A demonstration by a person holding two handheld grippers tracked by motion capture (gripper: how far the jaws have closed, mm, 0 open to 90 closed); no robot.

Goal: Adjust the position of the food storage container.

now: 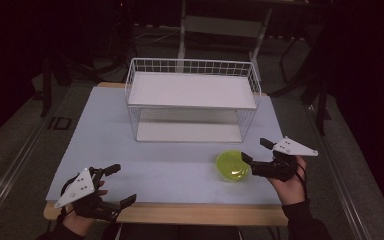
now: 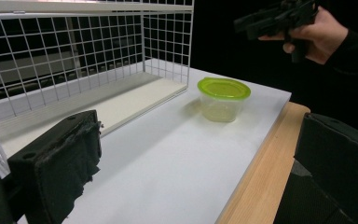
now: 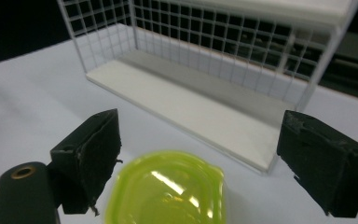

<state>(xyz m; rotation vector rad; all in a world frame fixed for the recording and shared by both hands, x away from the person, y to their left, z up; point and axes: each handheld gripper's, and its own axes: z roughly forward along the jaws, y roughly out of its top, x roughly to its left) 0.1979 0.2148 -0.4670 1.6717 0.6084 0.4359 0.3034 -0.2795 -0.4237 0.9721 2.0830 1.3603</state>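
— Where did the container (image 1: 233, 166) sit against the jaws?

— On the white tabletop (image 1: 170, 170), in front of the wire shelf rack (image 1: 192, 100). The right gripper (image 1: 256, 154) hovered just beside it, jaws spread wide; in the right gripper view the green lid (image 3: 167, 191) lay low between the two black pads, touching neither.

— And the left gripper (image 1: 121, 185)?

— Well apart, near the table's wooden front edge (image 2: 261, 163), jaws released, holding nothing.

— Materials?

— A clear, rounded plastic tub with a glossy yellow-green lid; thin white wire grid, flat white shelf boards; frayed black pads.
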